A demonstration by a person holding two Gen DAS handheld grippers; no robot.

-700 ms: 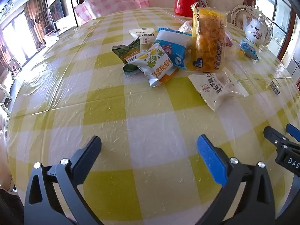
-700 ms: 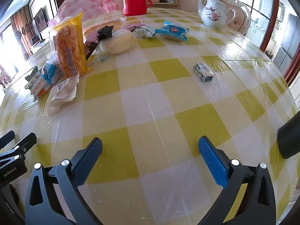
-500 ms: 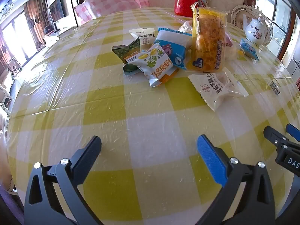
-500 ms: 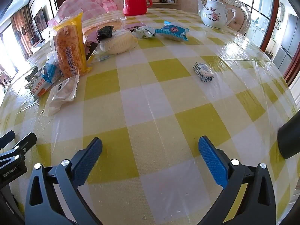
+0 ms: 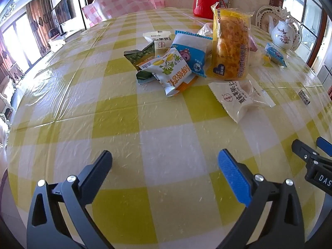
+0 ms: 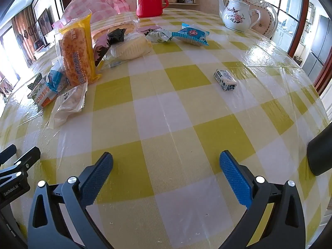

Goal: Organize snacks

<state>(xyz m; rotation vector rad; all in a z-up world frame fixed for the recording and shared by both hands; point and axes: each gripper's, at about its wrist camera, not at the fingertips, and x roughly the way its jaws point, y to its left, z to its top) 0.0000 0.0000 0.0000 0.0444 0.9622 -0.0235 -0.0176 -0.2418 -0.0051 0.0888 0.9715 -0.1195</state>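
As before, left gripper agape

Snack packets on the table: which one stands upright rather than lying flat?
The tall yellow-edged bread packet, standing on end against the pile; the other packets around it lie flat on the checked tablecloth.

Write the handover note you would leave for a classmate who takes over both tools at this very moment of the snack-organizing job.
Left tool: open, empty, above bare tablecloth.
Right tool: open, empty, also over bare cloth.
Snacks: main heap ahead of the left tool, with the tall bread pack propped upright and a clear pastry bag lying nearest. Blue packet lies near the teapot; a small blue-white carton lies alone ahead of the right tool.
Done: nothing visibly sorted.
Left: gather and arrange every snack; probably start with the pastry bag or the carton.
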